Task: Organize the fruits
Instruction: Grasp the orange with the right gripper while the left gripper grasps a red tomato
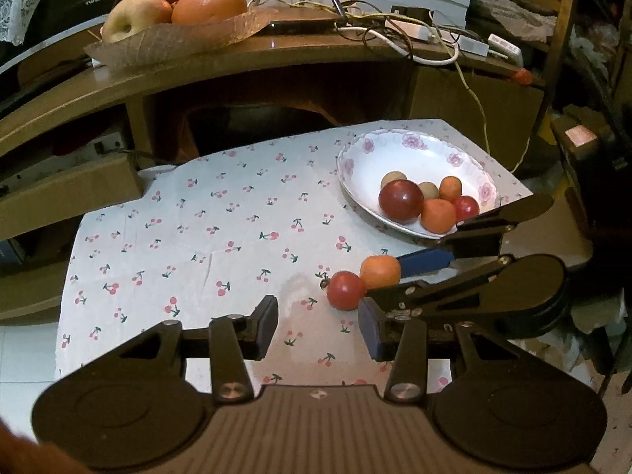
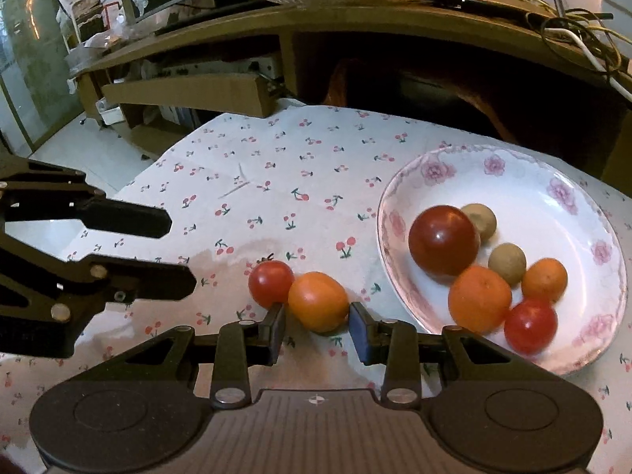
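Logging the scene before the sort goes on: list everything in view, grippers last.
White floral plate: one, right on the cloth.
Fruit in the plate: six; large dark red tomato, two oranges, small red tomato, two tan-brown round fruits.
Loose orange: one, on the cloth.
Loose red tomato: one, touching that orange.
Cherry-print tablecloth: one, white.
Leaf-shaped tray: one, on the shelf, holding an apple and two oranges.
Left gripper: black, empty, open.
Right gripper: black, jaws either side of the loose orange.

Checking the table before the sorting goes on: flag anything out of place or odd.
Two fruits sit loose on the cherry-print cloth, a small tomato and an orange fruit, touching each other, outside the flowered dish that holds the rest. A damp-looking patch darkens the cloth beside the tomato. Nothing looks damaged.
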Demonstrator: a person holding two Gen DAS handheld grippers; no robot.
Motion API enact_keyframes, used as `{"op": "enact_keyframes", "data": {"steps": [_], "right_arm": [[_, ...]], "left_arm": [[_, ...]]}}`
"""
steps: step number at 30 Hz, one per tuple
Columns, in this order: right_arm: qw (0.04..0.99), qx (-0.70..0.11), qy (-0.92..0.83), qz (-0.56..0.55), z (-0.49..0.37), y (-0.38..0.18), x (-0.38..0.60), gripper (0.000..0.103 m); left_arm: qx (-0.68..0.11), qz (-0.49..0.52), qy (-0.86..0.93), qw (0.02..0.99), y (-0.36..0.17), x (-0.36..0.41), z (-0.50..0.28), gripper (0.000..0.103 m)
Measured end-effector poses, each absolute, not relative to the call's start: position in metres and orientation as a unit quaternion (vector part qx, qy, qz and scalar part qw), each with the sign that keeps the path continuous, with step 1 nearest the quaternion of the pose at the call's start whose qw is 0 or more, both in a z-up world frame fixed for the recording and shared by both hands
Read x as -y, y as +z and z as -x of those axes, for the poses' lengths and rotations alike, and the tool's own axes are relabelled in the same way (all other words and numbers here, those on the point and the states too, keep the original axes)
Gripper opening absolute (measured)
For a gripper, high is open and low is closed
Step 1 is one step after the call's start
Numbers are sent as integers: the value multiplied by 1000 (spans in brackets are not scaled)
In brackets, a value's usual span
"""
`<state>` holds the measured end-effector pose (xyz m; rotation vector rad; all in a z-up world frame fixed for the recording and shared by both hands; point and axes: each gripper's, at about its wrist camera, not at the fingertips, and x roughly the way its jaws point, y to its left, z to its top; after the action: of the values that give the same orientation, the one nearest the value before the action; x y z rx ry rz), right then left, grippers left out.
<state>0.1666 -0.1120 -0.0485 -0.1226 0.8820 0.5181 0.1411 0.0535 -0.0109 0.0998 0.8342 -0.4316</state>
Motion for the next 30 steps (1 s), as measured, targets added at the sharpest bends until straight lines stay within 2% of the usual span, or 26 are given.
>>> {"op": "enact_keyframes", "data": {"steps": [3,18,20,23,30], "right_arm": [[871,-423,243,56,-167,-48,115,33],[870,-454,190,39,-131,-34,147,32],[871,-454,182,35,-124,-30,152,32],[877,-449,167,31,-112,-23,160,32],[881,-455,127,17,-77,-17,183,32]], "left_arm": [[-404,-52,-212,888,-15,-50,-142,50],[-413,-53,-208,885,-48,-17,-169,49],[-416,-62,-199,885,-52,-13,-170,46],[-418,-58,-200,884,-51,-10,-169,36],[-415,-78,-225,878,-35,2,-140,35]]}}
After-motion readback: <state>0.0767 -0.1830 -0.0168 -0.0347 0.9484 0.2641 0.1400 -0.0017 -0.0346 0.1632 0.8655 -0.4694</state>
